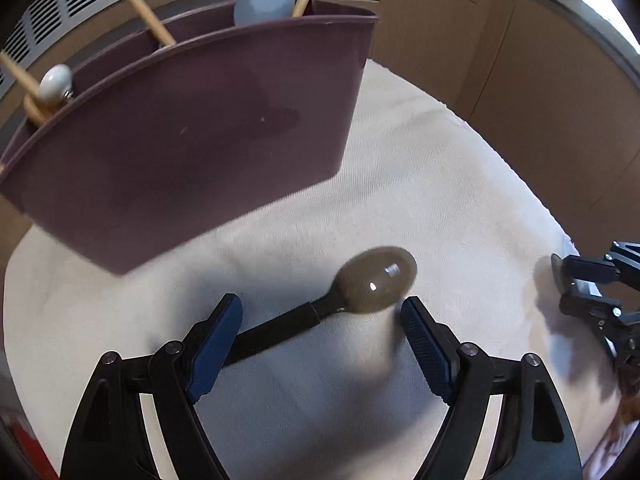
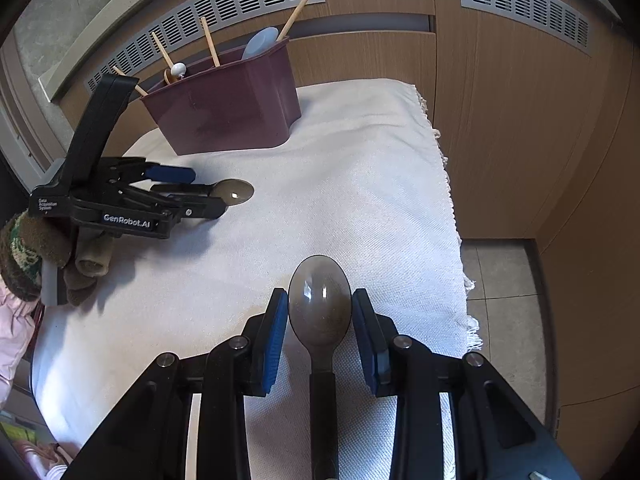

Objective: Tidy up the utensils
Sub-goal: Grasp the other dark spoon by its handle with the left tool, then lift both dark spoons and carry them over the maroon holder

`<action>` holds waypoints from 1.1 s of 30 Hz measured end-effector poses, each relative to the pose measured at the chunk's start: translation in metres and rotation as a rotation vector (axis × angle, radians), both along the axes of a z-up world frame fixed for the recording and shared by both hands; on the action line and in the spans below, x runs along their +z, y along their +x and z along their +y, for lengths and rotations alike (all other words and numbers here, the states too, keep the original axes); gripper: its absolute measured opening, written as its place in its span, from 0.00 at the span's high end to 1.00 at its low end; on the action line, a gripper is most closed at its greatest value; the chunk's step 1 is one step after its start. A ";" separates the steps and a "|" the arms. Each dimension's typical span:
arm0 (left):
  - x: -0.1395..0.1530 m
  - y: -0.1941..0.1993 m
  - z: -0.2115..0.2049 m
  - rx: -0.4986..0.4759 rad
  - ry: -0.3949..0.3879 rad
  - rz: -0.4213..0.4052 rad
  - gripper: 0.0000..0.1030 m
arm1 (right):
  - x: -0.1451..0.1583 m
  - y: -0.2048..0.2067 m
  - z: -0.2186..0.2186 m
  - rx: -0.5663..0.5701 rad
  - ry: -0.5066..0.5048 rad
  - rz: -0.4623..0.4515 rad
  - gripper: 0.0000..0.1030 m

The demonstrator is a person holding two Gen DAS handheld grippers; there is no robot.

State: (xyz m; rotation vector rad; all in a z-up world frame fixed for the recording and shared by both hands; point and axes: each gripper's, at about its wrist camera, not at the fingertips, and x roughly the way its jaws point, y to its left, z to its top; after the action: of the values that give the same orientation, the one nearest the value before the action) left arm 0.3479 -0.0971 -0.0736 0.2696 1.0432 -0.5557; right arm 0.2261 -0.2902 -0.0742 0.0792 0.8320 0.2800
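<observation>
My left gripper [image 1: 320, 316], jaws apart, straddles the smoky spoon [image 1: 376, 284], its handle running from seven to one o'clock, bowl toward the maroon caddy [image 1: 192, 128] at eleven.

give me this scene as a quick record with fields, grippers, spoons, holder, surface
left gripper: open, jaws astride a translucent brown plastic spoon with black handle lying on the cloth
right gripper: open, fingers either side of a second translucent brown spoon's bowl; contact cannot be told
holder: maroon plastic utensil caddy, upright at the far end of the cloth
holder contents: wooden sticks, pale blue spoon, white knob-ended utensil
surface: cream woven cloth
</observation>
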 end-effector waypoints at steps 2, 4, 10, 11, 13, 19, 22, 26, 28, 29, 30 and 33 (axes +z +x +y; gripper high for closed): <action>0.003 -0.013 -0.001 -0.004 -0.005 0.043 0.21 | -0.001 0.000 0.000 0.003 -0.002 -0.003 0.70; 0.002 -0.027 0.002 -0.040 -0.020 0.086 0.21 | -0.001 0.001 -0.001 0.003 0.002 -0.005 0.69; 0.013 -0.058 -0.012 -0.119 0.004 0.049 0.46 | -0.001 -0.002 -0.001 0.001 0.011 -0.008 0.69; 0.014 -0.054 -0.015 -0.116 0.005 0.042 0.46 | -0.001 -0.002 -0.002 0.002 0.012 -0.008 0.69; 0.013 -0.045 -0.020 -0.109 -0.007 0.051 0.46 | 0.000 -0.004 -0.002 0.002 0.010 -0.009 0.69; 0.010 -0.036 -0.044 -0.109 0.047 -0.007 0.61 | 0.004 -0.011 -0.002 0.008 -0.023 -0.036 0.64; 0.012 -0.047 -0.040 -0.057 0.047 -0.051 0.64 | 0.007 -0.014 -0.002 0.006 -0.027 -0.055 0.41; 0.021 -0.075 0.003 0.097 -0.026 -0.059 0.64 | 0.010 -0.016 0.001 0.004 -0.054 -0.061 0.40; 0.024 -0.091 0.027 0.202 -0.062 -0.078 0.64 | 0.009 -0.011 0.008 0.000 -0.099 -0.052 0.40; 0.024 -0.099 0.041 0.260 -0.091 -0.075 0.64 | 0.007 -0.009 0.011 -0.004 -0.123 -0.046 0.40; 0.022 -0.105 0.052 0.293 -0.126 -0.054 0.64 | 0.005 -0.005 0.017 -0.006 -0.156 -0.035 0.40; 0.013 -0.119 0.067 0.351 -0.179 -0.008 0.64 | -0.002 0.002 0.032 0.011 -0.241 0.000 0.43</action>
State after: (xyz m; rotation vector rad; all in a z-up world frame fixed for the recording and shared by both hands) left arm 0.2286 -0.0301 -0.0607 -0.0700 0.9977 -0.3267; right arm 0.2279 -0.2579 -0.0760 -0.1509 0.8610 0.1887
